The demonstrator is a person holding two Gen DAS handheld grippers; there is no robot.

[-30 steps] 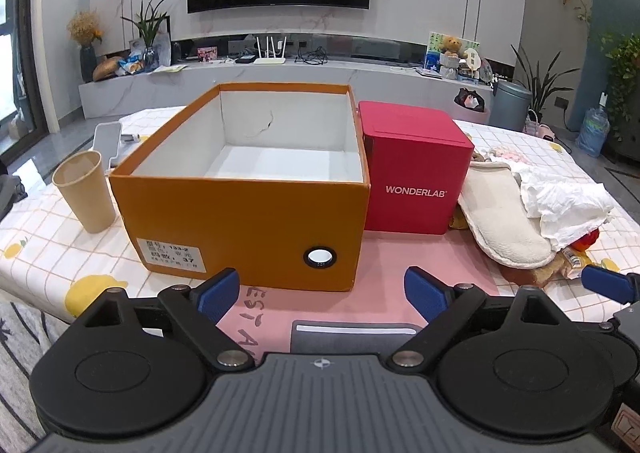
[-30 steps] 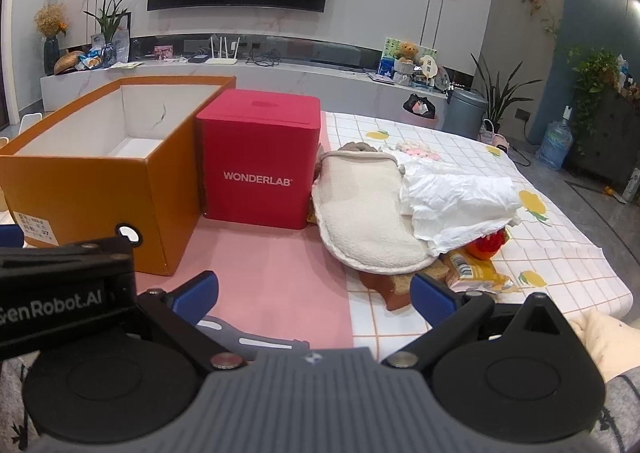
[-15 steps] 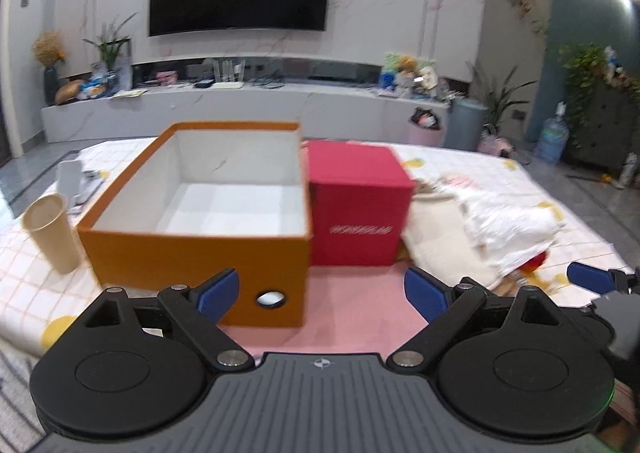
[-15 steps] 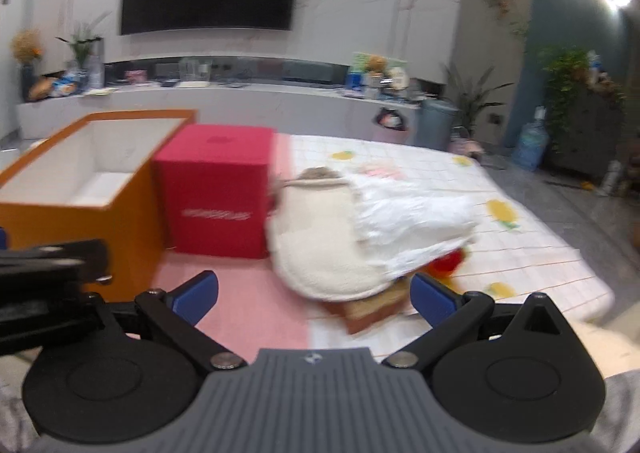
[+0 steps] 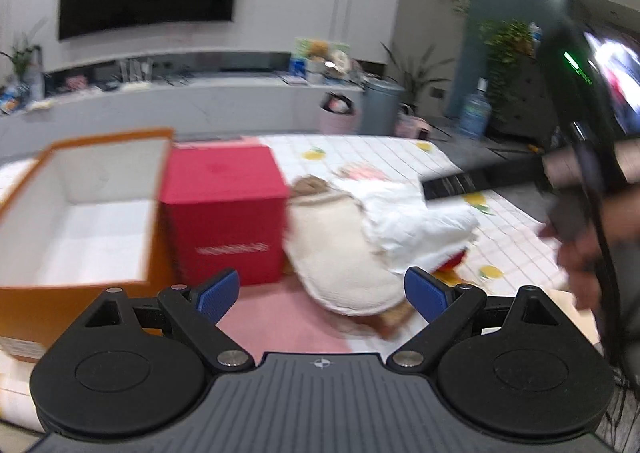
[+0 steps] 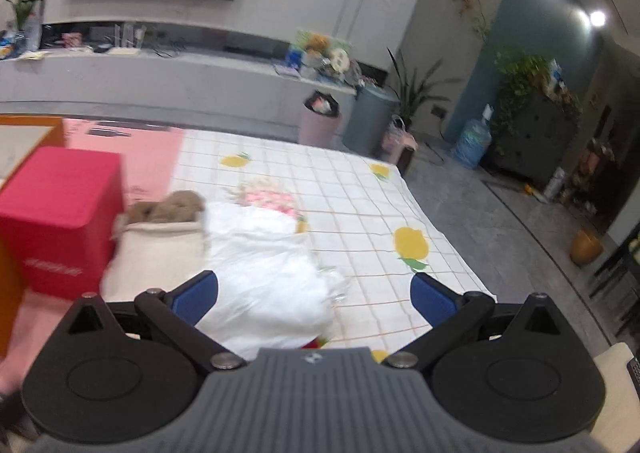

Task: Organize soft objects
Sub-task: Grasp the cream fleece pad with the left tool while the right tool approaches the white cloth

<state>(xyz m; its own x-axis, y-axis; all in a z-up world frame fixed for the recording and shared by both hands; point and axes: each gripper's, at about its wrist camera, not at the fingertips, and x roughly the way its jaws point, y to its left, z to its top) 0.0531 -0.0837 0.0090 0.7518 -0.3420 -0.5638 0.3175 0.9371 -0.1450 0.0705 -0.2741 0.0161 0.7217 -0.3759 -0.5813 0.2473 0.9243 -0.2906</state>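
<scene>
Both grippers — left gripper point(image 5: 322, 293), right gripper point(image 6: 314, 301) — spread wide, holding nothing; white cloth point(image 6: 264, 273) lies crumpled, blurred.

open box point(image 5: 84, 213) left, cube box point(image 5: 224, 213) beside it, soft pile point(image 5: 380, 229) right of cube

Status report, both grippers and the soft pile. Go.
Left gripper open, empty. Right gripper open, above white cloth. Orange box empty. Nothing blocking.

Left gripper point(image 5: 322, 295) and right gripper point(image 6: 314, 303) both gape wide, holding nothing.
</scene>
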